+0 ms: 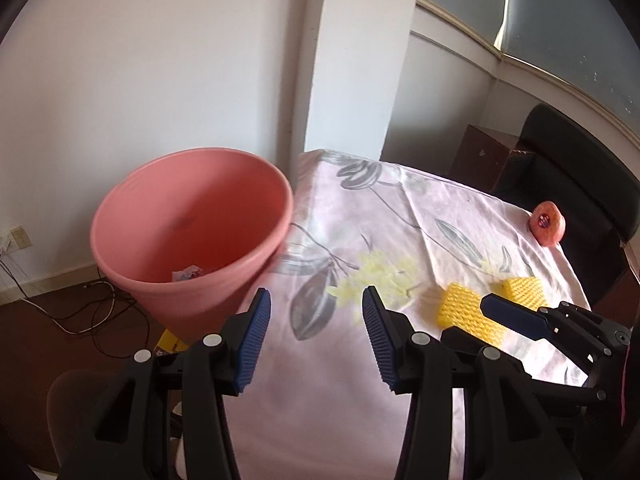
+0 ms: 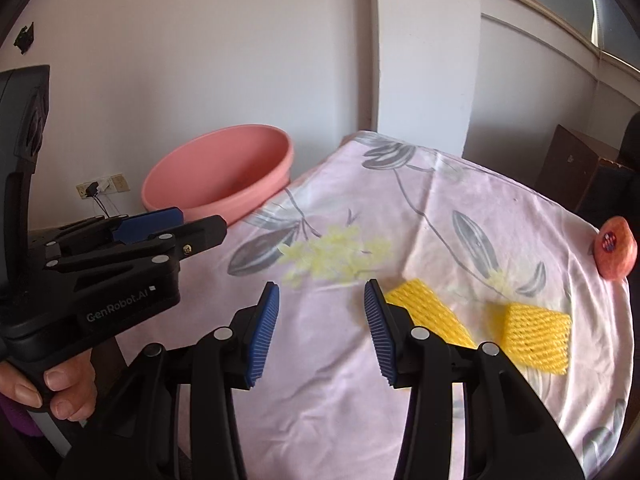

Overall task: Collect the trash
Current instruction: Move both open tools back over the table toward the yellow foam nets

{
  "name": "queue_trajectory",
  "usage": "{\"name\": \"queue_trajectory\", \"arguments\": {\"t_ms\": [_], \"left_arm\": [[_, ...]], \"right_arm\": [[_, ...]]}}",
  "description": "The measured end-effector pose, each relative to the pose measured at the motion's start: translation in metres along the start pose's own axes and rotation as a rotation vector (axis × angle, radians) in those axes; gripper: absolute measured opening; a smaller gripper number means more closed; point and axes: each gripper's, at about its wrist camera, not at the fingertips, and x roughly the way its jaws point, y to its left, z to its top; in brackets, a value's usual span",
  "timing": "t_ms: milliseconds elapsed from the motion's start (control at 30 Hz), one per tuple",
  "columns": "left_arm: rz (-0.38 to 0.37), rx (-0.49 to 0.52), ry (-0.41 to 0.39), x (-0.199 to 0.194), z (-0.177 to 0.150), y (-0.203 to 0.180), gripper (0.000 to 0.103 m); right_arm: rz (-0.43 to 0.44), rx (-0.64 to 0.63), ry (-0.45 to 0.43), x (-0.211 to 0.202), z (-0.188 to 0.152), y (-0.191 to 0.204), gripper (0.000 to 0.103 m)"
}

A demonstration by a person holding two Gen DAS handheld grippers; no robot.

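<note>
While we hold the left hand-held gripper (image 1: 316, 336) with its blue pads apart and empty, the left wrist view shows a pink plastic bin (image 1: 192, 236) beside the floral-clothed surface (image 1: 360, 360), crumpled paper (image 1: 187, 273) at its bottom. From the right wrist, our right hand-held gripper (image 2: 320, 334) also gapes empty over the surface, just beside two yellow foam-net sleeves (image 2: 536, 334); a pink foam-wrapped fruit (image 2: 614, 249) sits at the far edge.

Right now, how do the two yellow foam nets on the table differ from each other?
The nearer yellow foam net lies partly hidden behind a finger of the right hand-held gripper, while the farther yellow foam net shows whole. The nearer one lies flatter; the farther one stands puffed up like a block. Both are yellow mesh, resting untouched on the floral tablecloth.
</note>
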Motion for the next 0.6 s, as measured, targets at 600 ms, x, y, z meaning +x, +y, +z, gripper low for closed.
{"name": "queue_trajectory", "arguments": {"t_ms": [600], "left_arm": [[-0.218,0.222,0.172,0.052,-0.004,-0.121,0.054]], "right_arm": [[-0.197,0.278,0.019,-0.026,-0.042,-0.14,0.045]]}}
